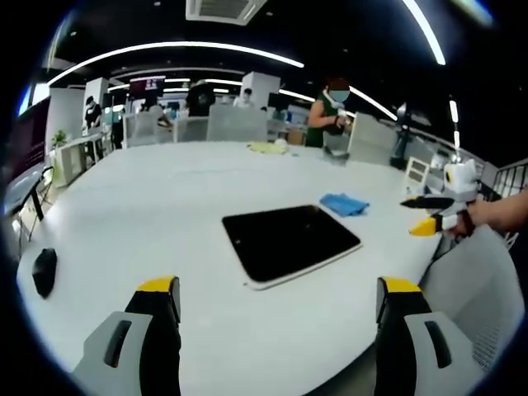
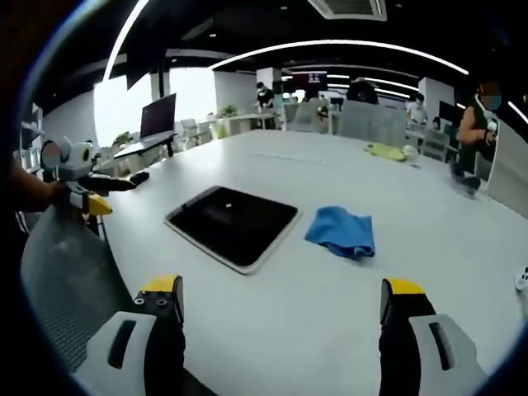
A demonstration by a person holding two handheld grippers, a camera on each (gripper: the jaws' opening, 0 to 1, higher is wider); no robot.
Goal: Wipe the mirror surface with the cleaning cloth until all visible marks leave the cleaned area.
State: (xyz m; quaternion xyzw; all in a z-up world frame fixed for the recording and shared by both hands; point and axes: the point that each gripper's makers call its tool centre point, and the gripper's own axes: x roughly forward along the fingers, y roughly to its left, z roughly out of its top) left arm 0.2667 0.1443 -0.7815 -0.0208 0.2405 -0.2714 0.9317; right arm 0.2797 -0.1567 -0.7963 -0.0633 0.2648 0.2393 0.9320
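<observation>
**Mei:** Left gripper (image 1: 279,309) first: in the left gripper view its jaws stand wide apart at the bottom, with nothing between them but bare white table (image 1: 165,206).

**Tom:** And going left to right across that view?

**Mei:** A small dark object (image 1: 44,271) lies near the table's left edge; I cannot tell what it is. Then the mirror (image 1: 290,241), a dark rounded slab lying flat near the middle. Just beyond its far right corner, apart from it, is the blue cleaning cloth (image 1: 344,204). At the right edge the right gripper (image 1: 431,214) comes in, held by a hand (image 1: 495,216) out past the table's edge.

**Tom:** How is that one set?

**Mei:** In the right gripper view its jaws are also spread wide and hold nothing. There the mirror sits left of centre, the cloth crumpled to its right with a strip of table between.

**Tom:** So how far along is the wiping?

**Mei:** By my reading, not begun. The cloth is untouched and both grippers are well short of it. Whether the glass carries marks I cannot make out; it reads as plain dark. What is left is everything: pick up the cloth, bring it onto the mirror, wipe.
</observation>
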